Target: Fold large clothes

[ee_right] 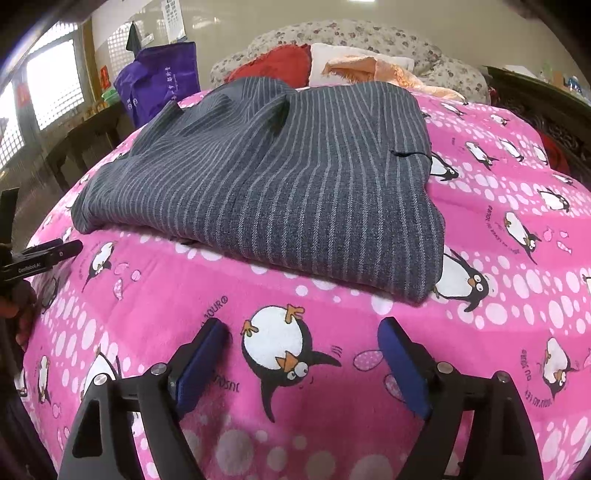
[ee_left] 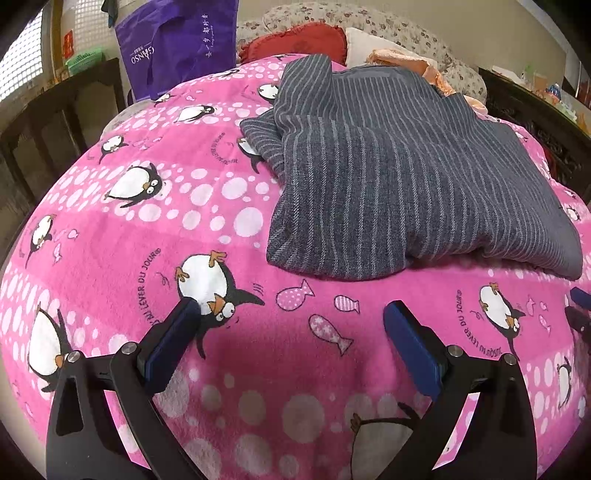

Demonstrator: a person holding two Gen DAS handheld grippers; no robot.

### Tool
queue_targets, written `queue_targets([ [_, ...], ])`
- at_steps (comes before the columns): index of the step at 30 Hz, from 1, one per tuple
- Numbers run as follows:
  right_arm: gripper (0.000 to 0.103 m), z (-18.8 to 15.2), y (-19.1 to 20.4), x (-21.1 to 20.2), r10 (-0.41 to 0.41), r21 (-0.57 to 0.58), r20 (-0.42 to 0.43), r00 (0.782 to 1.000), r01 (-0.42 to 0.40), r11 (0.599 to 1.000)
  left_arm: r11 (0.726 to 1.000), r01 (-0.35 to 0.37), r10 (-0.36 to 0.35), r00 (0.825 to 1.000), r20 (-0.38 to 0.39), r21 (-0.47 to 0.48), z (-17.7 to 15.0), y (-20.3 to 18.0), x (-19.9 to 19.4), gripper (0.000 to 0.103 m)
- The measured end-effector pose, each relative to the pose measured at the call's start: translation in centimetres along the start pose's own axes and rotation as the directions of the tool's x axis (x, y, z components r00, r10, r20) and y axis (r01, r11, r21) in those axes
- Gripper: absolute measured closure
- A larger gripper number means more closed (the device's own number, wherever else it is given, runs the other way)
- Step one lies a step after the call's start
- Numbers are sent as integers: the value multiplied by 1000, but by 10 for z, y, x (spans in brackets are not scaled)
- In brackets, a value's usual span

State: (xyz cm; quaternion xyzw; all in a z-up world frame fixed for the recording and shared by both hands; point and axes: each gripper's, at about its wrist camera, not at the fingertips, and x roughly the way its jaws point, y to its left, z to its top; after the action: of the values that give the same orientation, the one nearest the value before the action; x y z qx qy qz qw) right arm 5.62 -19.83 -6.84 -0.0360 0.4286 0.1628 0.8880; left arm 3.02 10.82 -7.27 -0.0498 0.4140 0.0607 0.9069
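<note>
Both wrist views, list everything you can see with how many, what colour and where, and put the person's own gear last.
striped garment: one, dark grey with pale pinstripes, folded, lying on the blanket ahead of both grippers
blanket: one, pink with penguins, fish and white spots, covering the bed
purple bag: one, far left behind the bed
red cushion: one, at the head of the bed
white pillow: one, beside the red cushion
peach cloth: one, beyond the garment
floral bedding: one, cream with flowers, at the back
left gripper: one, black with blue pads, open, empty
right gripper: one, black with blue pads, open, empty
</note>
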Motion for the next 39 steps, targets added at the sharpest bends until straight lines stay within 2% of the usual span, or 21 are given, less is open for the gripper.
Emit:
queue_targets([
  [13,18,1,1,1,-4,-4,-8,1000,4,1000,1000,4,-4,1000,-12,-4,2,1,-1,3],
  [16,12,2,-1,1,13,-3,-18,1000,-13,1000,1000,3,-3,1000,-13,-5,2,1,0,3],
  [18,2,5,1,3,30,-13,-38,999,-31,999,1000,-2,2,1000,0,-1,0,0,0,2],
  [19,1,5,3,4,29,-23,-46,999,-31,999,1000,-6,6,1000,4,3,-1,-1,0,2],
  [31,1,5,4,3,28,-23,-59,998,-30,999,1000,6,-6,1000,7,0,-2,0,-1,1],
  [33,15,3,-3,-5,34,21,-38,999,-33,999,1000,27,-27,1000,12,-8,0,3,-5,1],
  [35,15,1,-26,-25,54,154,32,998,-58,986,997,74,-73,997,31,-26,5,8,-13,1],
  [36,15,0,-48,-44,57,227,124,991,-84,970,993,111,-109,992,59,-29,10,12,-19,2],
  [39,16,4,-62,-51,48,245,148,988,-83,966,993,117,-116,985,126,-2,24,16,-24,2],
])
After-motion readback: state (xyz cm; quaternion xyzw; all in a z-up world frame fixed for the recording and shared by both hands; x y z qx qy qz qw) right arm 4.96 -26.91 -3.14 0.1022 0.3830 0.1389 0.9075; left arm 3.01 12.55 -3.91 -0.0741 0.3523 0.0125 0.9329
